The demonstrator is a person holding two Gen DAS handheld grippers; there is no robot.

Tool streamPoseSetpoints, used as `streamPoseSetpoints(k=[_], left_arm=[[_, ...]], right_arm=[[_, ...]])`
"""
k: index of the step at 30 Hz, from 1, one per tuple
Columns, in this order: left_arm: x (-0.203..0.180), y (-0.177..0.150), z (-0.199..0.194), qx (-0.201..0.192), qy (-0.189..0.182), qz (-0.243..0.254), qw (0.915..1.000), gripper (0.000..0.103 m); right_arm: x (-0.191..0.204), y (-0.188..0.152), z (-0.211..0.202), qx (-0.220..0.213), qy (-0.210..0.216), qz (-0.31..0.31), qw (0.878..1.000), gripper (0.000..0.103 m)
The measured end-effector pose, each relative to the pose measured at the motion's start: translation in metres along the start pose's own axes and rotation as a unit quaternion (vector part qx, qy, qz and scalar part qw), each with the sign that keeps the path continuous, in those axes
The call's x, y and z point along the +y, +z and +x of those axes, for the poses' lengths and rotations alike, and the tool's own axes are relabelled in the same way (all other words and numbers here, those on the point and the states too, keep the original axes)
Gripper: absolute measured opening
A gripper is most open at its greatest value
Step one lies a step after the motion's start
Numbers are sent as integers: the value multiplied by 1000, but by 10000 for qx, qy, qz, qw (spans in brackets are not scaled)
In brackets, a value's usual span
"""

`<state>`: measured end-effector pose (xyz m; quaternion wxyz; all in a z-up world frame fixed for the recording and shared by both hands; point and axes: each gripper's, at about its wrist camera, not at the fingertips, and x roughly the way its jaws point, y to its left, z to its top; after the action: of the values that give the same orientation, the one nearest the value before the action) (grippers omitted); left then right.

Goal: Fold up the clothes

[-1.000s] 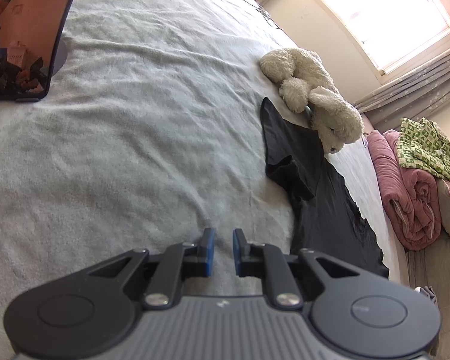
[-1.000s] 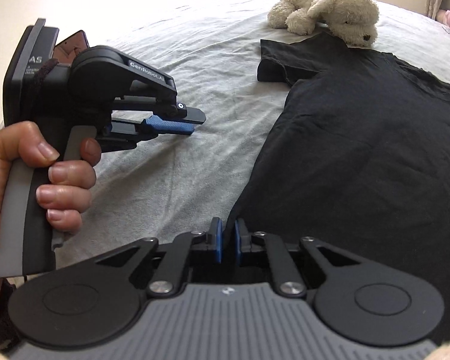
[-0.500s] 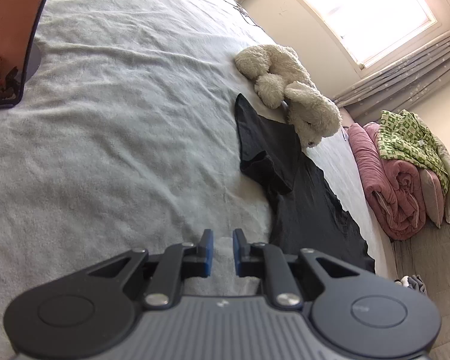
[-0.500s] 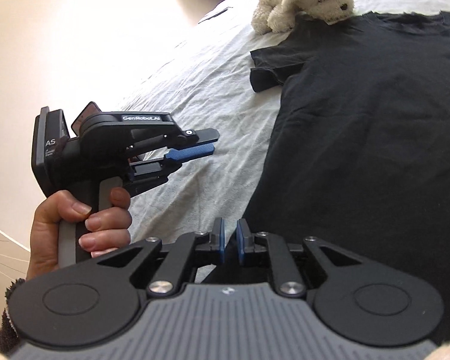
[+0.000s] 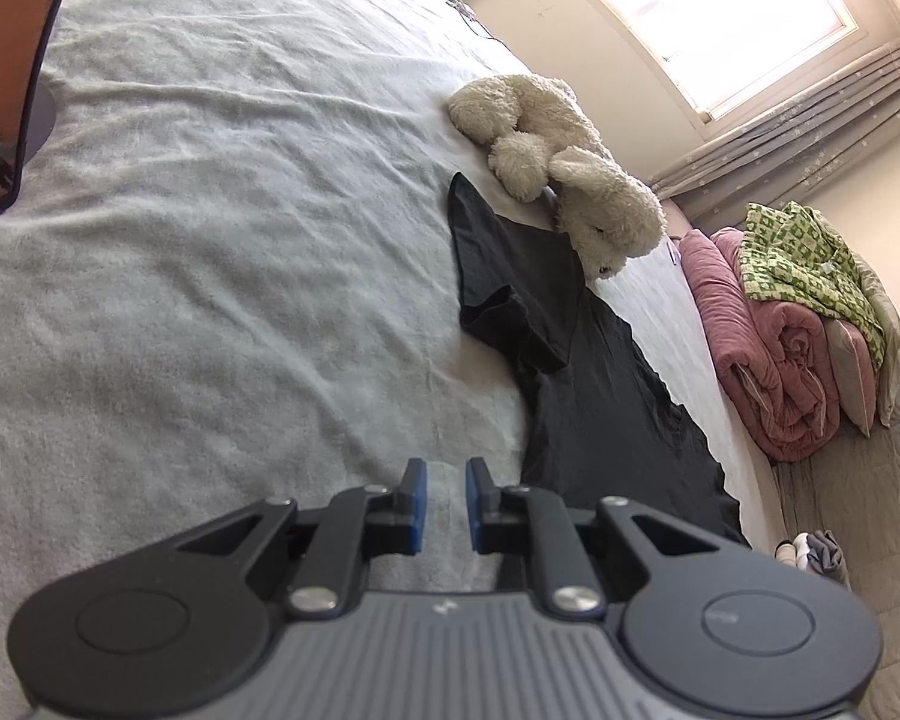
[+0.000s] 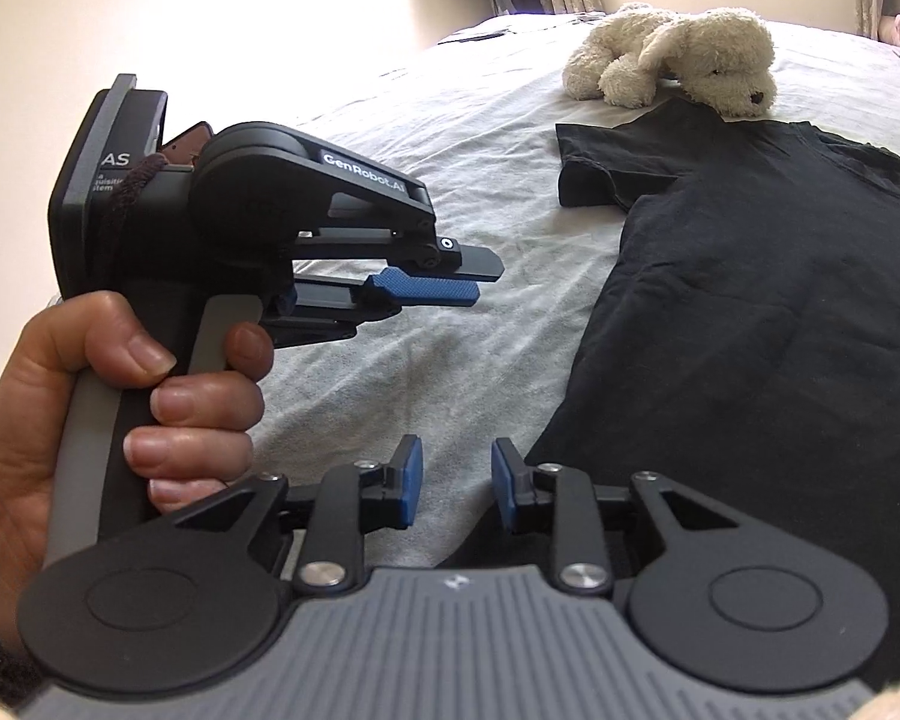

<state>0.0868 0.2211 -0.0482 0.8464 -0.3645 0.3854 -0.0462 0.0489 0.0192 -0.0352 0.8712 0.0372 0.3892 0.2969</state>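
Note:
A black T-shirt (image 5: 600,390) (image 6: 750,330) lies spread flat on the pale bed sheet (image 5: 210,240) (image 6: 450,150), one sleeve pointing towards the plush dog. My right gripper (image 6: 455,489) hovers at the shirt's near left edge. Its jaws are opening, and only sheet shows between them. My left gripper (image 5: 446,501) (image 6: 468,282) is held by a hand (image 6: 150,408) above bare sheet, left of the shirt. Its blue pads (image 5: 415,504) stand a narrow gap apart with nothing in it.
A cream plush dog (image 5: 570,180) (image 6: 678,60) lies at the shirt's far end, its head over the collar area. A rolled pink quilt (image 5: 768,348) topped by a green patterned cloth (image 5: 804,258) sits beyond the bed. A dark-framed panel (image 5: 6,90) rests at the sheet's left.
The right gripper's jaws have parted from almost shut to a clear gap. Its view swung across the shirt and back. The left gripper kept its narrow gap and tilted slightly.

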Motion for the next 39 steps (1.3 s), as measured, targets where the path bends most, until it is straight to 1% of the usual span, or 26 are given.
streamPoseSetpoints(k=[6, 8, 10, 16, 27, 32, 34, 38, 39], left_arm=[[0, -1, 1, 92, -21, 21, 10000, 13], [0, -1, 1, 97, -31, 31, 9999, 13], [-1, -2, 1, 103, -19, 43, 9999, 13], [1, -1, 2, 116, -8, 25, 9999, 13], [0, -1, 3, 140, 11, 47, 9999, 13], [-1, -2, 4, 157, 1, 77, 9998, 13], [0, -2, 4, 158, 6, 67, 9999, 13], [-1, -2, 5, 181, -9, 76, 9998, 13], [-1, -2, 6, 188, -17, 81, 9998, 13]], right_arm=[[-4, -4, -1, 5, -347, -56, 9994, 30], [-2, -6, 0, 12, -462, -158, 9988, 29], [1, -8, 1, 0, -581, -259, 9980, 25], [16, -12, -3, -86, -990, -728, 9924, 25], [19, -15, -9, -177, -1260, -987, 9869, 25], [13, -18, -5, -143, -1389, -861, 9865, 23], [7, -19, -4, -166, -1432, -751, 9867, 20], [0, -22, -5, -252, -1465, -575, 9872, 20], [-1, -22, -6, -285, -1461, -520, 9875, 17]])
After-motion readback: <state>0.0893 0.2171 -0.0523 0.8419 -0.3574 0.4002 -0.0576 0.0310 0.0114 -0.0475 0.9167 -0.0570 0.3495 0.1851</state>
